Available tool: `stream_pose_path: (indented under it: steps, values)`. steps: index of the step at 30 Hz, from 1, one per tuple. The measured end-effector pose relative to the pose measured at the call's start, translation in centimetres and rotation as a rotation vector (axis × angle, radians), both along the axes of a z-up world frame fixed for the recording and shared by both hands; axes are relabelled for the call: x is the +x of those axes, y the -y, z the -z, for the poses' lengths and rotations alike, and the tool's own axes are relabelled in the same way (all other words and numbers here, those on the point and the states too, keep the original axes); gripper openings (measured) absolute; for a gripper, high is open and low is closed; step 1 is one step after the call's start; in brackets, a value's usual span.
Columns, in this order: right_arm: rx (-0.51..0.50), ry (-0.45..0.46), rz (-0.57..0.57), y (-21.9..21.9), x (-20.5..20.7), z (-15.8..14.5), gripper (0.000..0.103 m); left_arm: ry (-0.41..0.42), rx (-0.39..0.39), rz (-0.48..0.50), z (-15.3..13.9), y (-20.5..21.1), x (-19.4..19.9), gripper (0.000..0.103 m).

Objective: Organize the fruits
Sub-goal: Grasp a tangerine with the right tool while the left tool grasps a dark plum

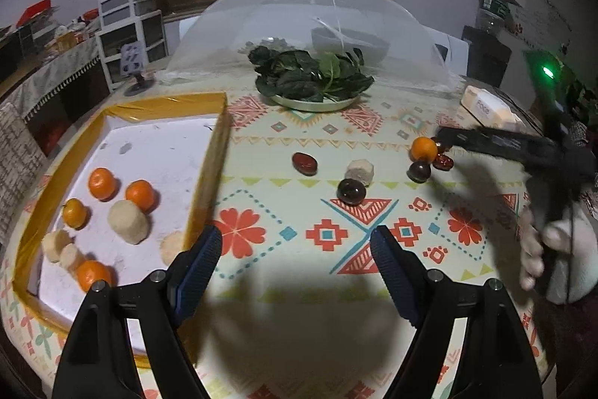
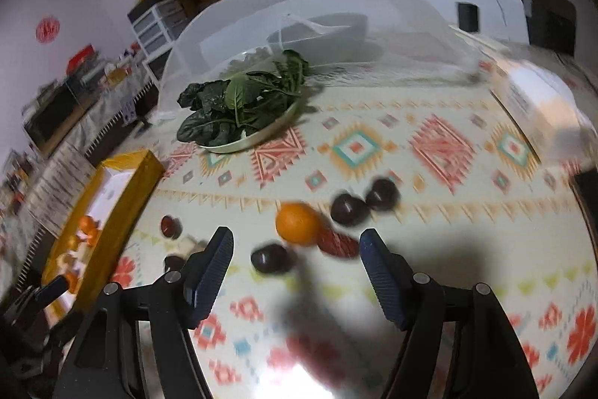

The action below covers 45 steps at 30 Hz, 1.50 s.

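Patterned tablecloth [image 2: 429,144]; round glossy orange [image 2: 298,223], ribbed claws spread.

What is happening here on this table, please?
A person is sorting fruit into a yellow-edged cardboard tray on a patterned tablecloth. Four small orange mandarins and some pale peeled pieces already lie inside. The open right gripper is close to one loose orange mandarin among dark round fruits. The left gripper is open and empty.
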State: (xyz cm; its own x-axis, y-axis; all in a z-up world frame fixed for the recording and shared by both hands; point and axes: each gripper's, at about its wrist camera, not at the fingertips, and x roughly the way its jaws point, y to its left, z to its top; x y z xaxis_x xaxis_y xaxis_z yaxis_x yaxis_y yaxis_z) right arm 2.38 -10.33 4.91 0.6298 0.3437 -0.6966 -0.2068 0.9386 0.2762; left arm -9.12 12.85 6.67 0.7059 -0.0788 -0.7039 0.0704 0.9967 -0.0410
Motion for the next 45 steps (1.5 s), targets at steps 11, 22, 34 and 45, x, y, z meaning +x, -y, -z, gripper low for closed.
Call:
stream_pose_path:
  steps: [11,22,34,45]
  values:
    - [-0.185,-0.033,-0.027,-3.7,2.6,2.4,0.046,-0.04,-0.029,0.047,0.5,0.6,2.3,0.081]
    - [-0.01,0.011,0.008,-0.5,1.1,0.2,0.038,-0.033,-0.014,0.174,-0.4,4.1,5.7,0.081]
    - [0.095,0.03,-0.005,0.8,0.4,-0.5,0.038,-0.174,0.065,0.292,4.2,7.9,12.5,0.05]
    - [0.108,0.049,-0.017,0.7,0.1,-0.6,0.038,-0.143,0.002,0.213,3.1,5.8,11.5,0.031]
